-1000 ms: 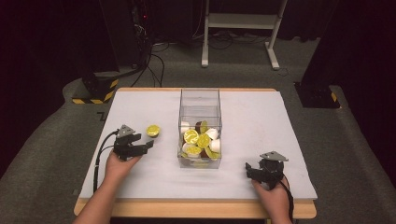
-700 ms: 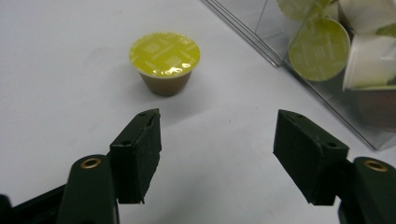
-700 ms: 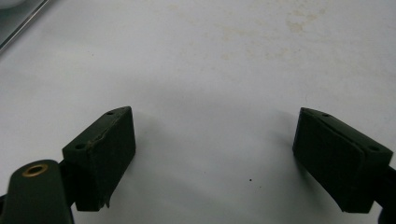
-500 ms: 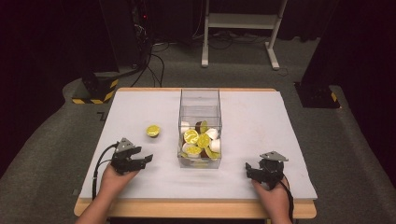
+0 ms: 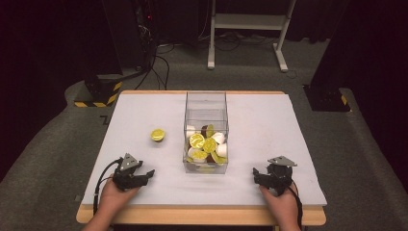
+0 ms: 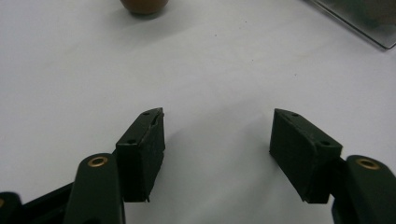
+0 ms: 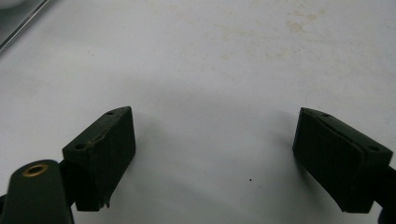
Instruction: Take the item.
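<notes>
While both jaws gape empty, the left gripper (image 5: 149,173) and right gripper (image 5: 257,176) rest near the desk's (image 5: 260,120) front edge, flanking the clear bin (image 5: 206,103); a lemon half (image 5: 157,134) lies apart.

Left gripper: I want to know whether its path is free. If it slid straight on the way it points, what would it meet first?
Probably the lemon half alone on the white table. In the left gripper view it sits ahead of the open left gripper, slightly off-centre, so it might just miss.
</notes>
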